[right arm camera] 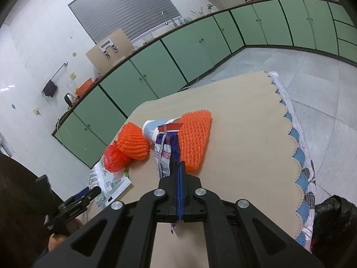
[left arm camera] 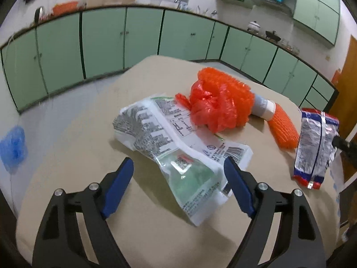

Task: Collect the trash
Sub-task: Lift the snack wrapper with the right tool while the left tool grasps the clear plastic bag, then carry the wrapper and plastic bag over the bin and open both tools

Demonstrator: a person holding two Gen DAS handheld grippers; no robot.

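My left gripper [left arm camera: 178,169] is open, its blue fingers either side of the near end of a clear and white printed plastic bag [left arm camera: 178,143] lying on the beige table [left arm camera: 78,167]. Behind the bag sit a crumpled orange plastic bag with orange foam net [left arm camera: 218,102], a paper cup [left arm camera: 264,108] on its side and a flat orange foam net [left arm camera: 283,129]. My right gripper [right arm camera: 179,167] is shut on a silver, blue and red snack wrapper [right arm camera: 165,151], held above the table; the wrapper also shows at the right of the left wrist view [left arm camera: 314,147].
Green cabinets [left arm camera: 111,40] run along the far walls. A black trash bag [right arm camera: 330,221] sits off the table's right edge, past the scalloped tablecloth edge [right arm camera: 296,154]. A blue patch [left arm camera: 13,149] lies on the floor to the left.
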